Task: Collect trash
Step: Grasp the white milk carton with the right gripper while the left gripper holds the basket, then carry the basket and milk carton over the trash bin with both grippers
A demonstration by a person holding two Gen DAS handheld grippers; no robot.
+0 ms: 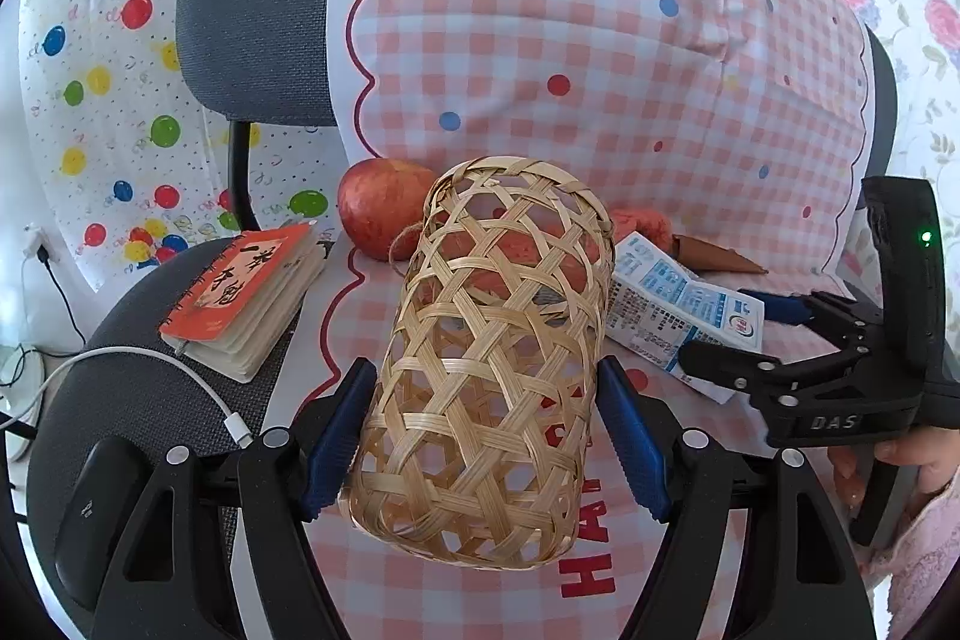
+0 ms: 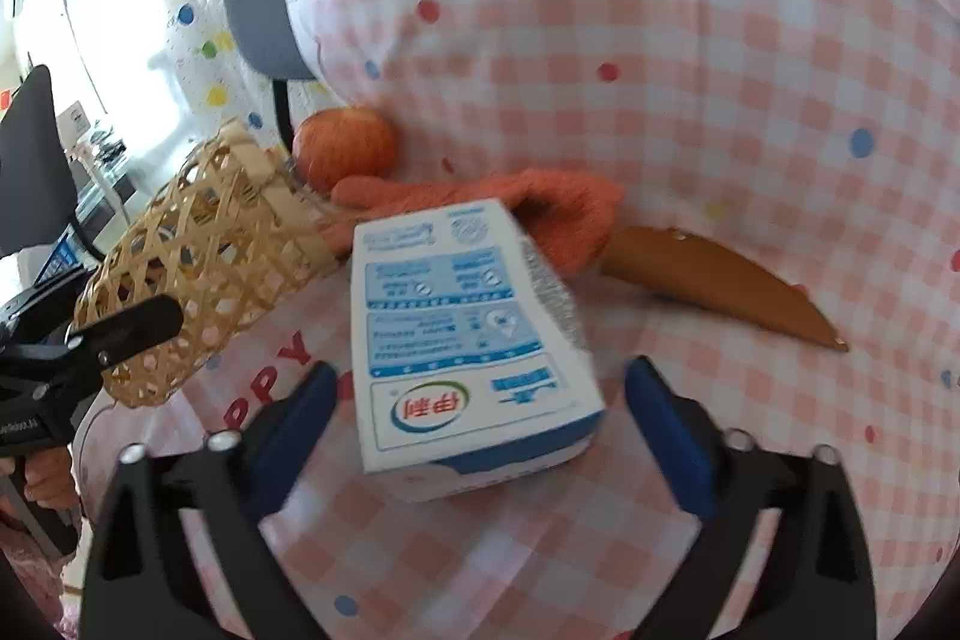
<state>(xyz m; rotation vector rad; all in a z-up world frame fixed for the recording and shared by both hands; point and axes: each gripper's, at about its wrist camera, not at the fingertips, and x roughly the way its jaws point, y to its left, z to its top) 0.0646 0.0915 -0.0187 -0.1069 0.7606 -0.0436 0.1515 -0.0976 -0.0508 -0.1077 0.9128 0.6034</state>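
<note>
— What do we have around us, starting with the biggest thing?

— We see a pink checked cloth [image 1: 600,40] draped over a grey chair [image 1: 252,10], with a balloon-print sheet [image 1: 90,100] hanging behind. No worktop here; everything lies on the covered seat.

— And the basket?

— Our left gripper [image 1: 486,436] is clamped on the woven bamboo basket [image 1: 486,358], its blue pads pressing both sides, the basket tilted away from us.

— Where is the trash?

— The milk carton [image 2: 468,334] lies flat on the cloth, just right of the basket. Our right gripper [image 2: 480,436] stands wide around its near end, pads apart from it on both sides, gripping nothing.

— What else is close?

— An orange fuzzy cloth [image 2: 540,208] lies behind the carton, touching it, and a brown pod-shaped thing [image 2: 720,286] lies to its right. A red apple [image 1: 384,208] sits behind the basket. On the left rest a small orange notebook [image 1: 240,298], a white cable [image 1: 180,376] and a black device [image 1: 102,508].
</note>
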